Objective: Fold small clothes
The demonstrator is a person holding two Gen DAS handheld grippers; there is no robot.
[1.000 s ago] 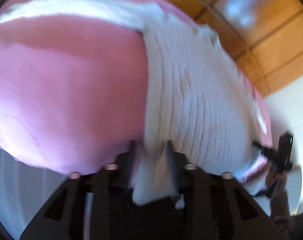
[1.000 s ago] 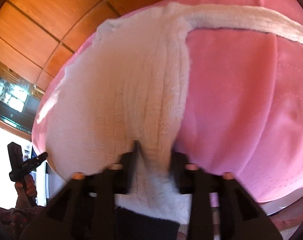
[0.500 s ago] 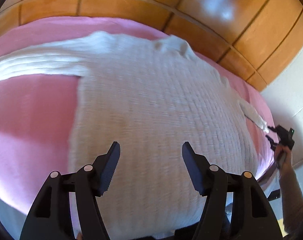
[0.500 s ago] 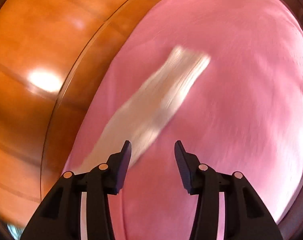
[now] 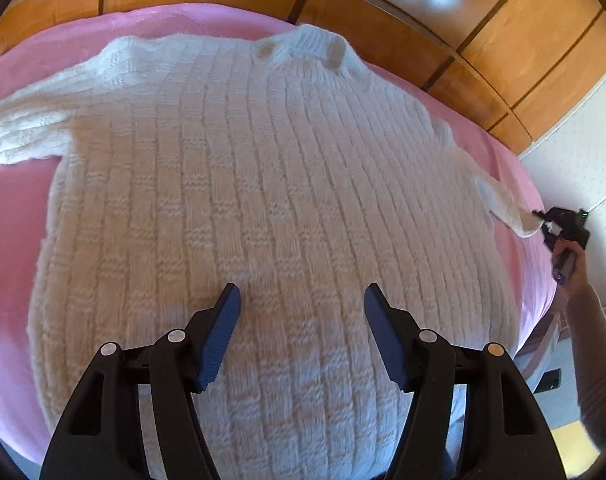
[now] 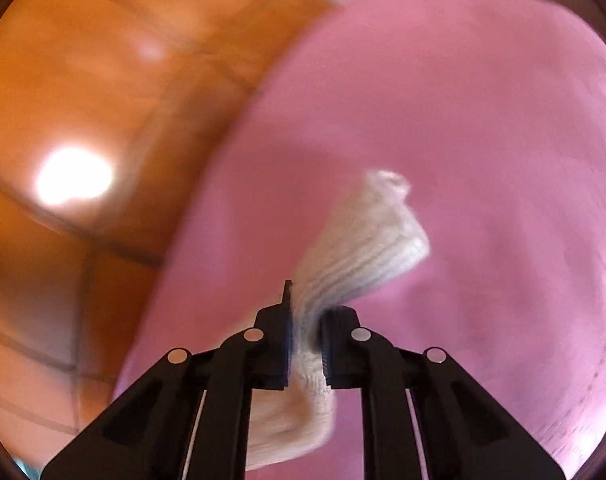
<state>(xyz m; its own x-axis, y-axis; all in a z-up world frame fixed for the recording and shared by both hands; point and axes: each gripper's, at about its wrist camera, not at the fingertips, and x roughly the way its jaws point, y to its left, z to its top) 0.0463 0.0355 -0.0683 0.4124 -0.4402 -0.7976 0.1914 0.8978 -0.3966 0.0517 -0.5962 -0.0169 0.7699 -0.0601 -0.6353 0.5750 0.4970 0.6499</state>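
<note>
Left wrist view: a cream ribbed sweater lies flat on a pink bedspread, filling the middle of the frame, collar at upper centre toward the wooden headboard, hem toward the bottom edge. The left gripper hovers over the lower body of the knit with its jaws standing wide apart and nothing between the pads. One sleeve runs off to the left edge of the frame; the other sleeve stretches to the right edge, where the right gripper, held in a hand, has its cuff.

Right wrist view: the picture is blurred. The right gripper sits at bottom centre, jaws closing on the sleeve cuff, which is pinched between the pads; the sleeve rises from there toward the middle of the frame over the pink bedspread, with the headboard at left.

The coming move likely turns on that sleeve: its long axis runs from the jaws back toward the sweater's shoulder, so I judge the right hand, already on it, would carry it across the body, while the left is nearer the hem.

No brand, label or writing can be read in either view
</note>
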